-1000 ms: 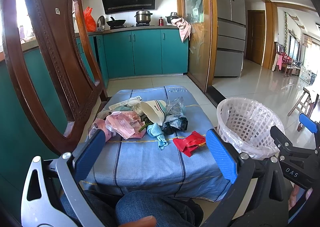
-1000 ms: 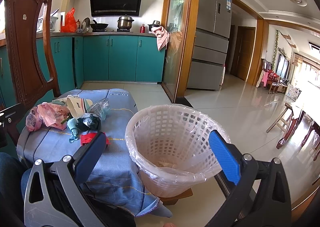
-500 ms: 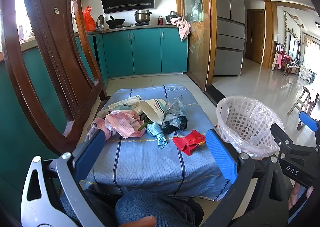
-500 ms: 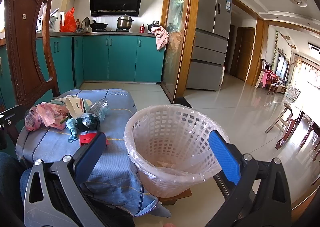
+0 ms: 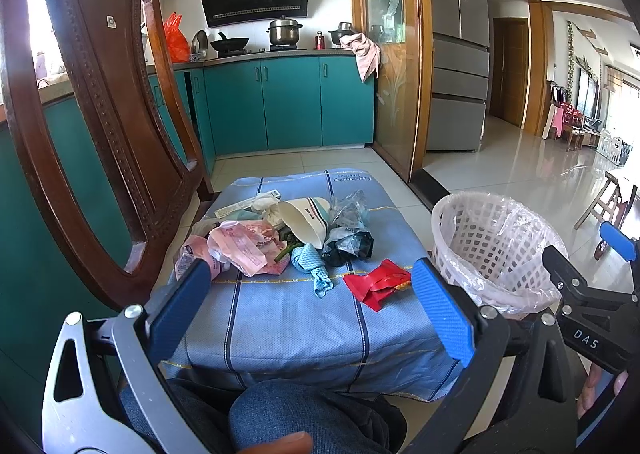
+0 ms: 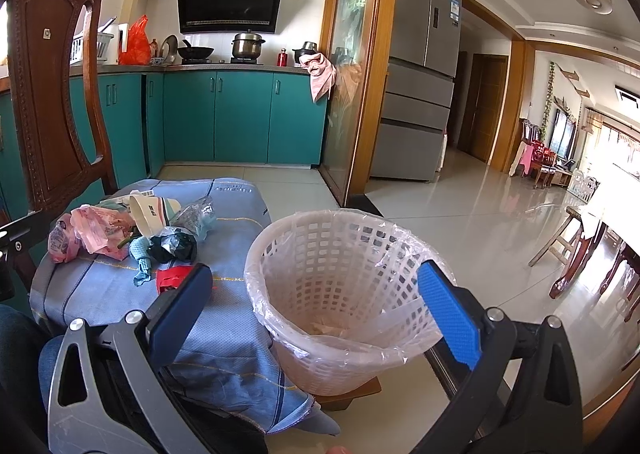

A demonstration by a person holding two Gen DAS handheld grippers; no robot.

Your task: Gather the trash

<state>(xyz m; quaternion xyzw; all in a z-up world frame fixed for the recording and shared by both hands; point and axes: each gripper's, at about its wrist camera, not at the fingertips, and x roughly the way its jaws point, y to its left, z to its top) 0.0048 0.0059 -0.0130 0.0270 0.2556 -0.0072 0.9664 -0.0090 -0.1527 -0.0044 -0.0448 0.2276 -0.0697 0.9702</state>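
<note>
Left gripper was released, jaws spread wide, nothing between them, hovering low over the near edge of the blue cloth that covered a low surface. Right gripper was also released, jaws wide, empty, held near the white basket; in the left wrist view the right gripper showed at the far right, just beside the basket.

Trash sat in a loose pile on the cloth, toward its far-left half. Pink plastic bag lay at the left of the pile, with a smaller pink packet touching its left side. White paper cup lay on its side behind it. Clear crumpled plastic was to the right of the cup, black bag just in front of that. Light blue rag was between the pink bag and the black bag. Red wrapper lay apart from the pile, nearest the left gripper's right finger and closest to the basket.

Basket stood off the right edge of the cloth, lined with a clear bag, some scrap at the bottom, hard to tell what. It rested on a small wooden board.

Wooden chair back rose at the left. Teal cabinets ran behind.
</note>
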